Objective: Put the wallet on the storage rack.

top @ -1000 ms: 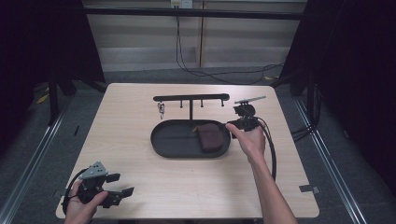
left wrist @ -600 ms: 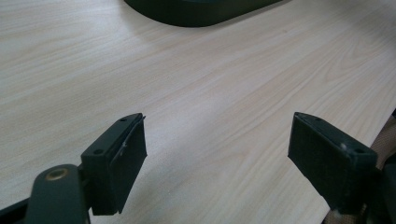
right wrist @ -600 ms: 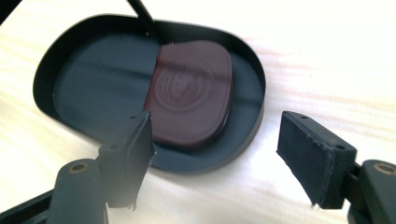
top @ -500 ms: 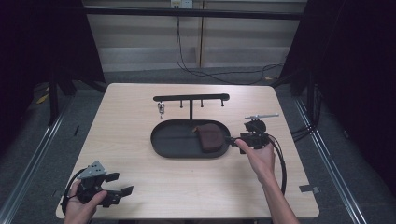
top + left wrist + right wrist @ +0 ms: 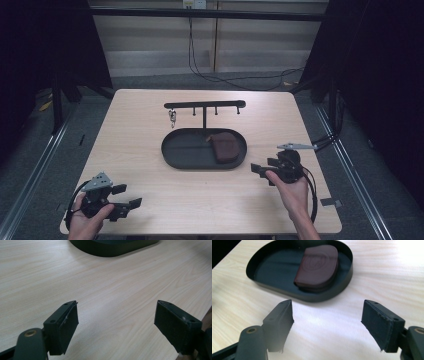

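A black oval tray [image 5: 187,157] lies at the table's middle, and a brown leather pouch [image 5: 224,146] rests in its right half. The right gripper view shows the same pouch [image 5: 318,265] inside the tray [image 5: 329,296], just beyond my jaws. My right gripper [image 5: 261,169] hovers open over bare wood to the right of the tray, nothing between its fingers [image 5: 280,322]. Near the front left corner my left gripper [image 5: 127,197] is open and empty too, its jaws wide apart [image 5: 62,327], with the tray's edge [image 5: 110,251] far ahead.
Behind the tray stands a black T-shaped rack [image 5: 205,106] with small pegs; a metal key-like item [image 5: 172,118] hangs from its left side. Cables run from each gripper. Dark curtains and a rail flank the table.
My right gripper has drawn back from the tray's right end toward the front right of the table, leaving the pouch in the tray. The left gripper has stayed put.
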